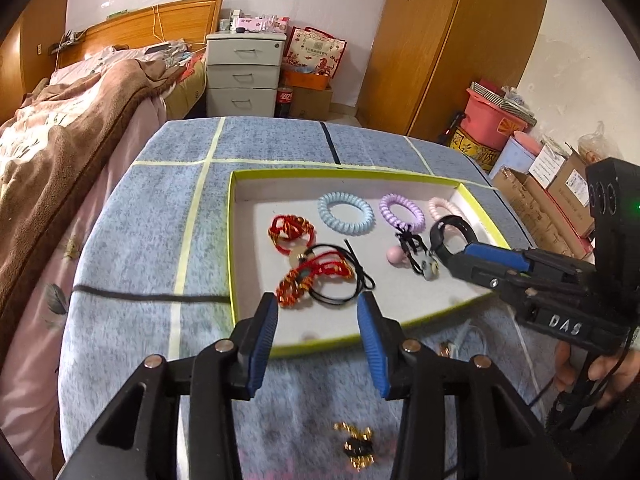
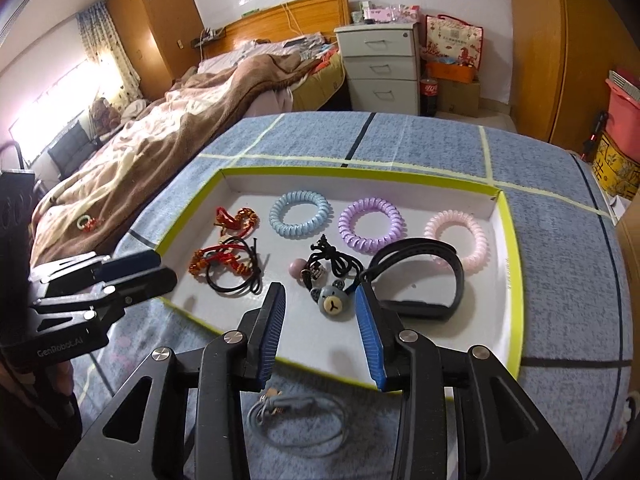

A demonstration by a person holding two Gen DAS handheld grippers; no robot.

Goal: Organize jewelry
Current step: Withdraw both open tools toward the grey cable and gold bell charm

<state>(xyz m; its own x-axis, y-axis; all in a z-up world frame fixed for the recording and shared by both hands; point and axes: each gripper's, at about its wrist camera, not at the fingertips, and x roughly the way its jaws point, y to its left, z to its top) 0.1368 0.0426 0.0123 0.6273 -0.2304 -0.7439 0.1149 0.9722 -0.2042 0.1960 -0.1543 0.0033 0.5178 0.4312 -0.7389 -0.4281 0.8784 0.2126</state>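
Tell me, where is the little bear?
In the right wrist view the bear lies in the tray, near its front edge, just left of the black strap and beside the pink ball.

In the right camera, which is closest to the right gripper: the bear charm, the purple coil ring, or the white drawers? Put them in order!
From the right gripper:
1. Bear charm, in the tray right between the fingertips.
2. Purple coil ring, farther back in the tray, a bit right.
3. White drawers, far across the room by the bed.
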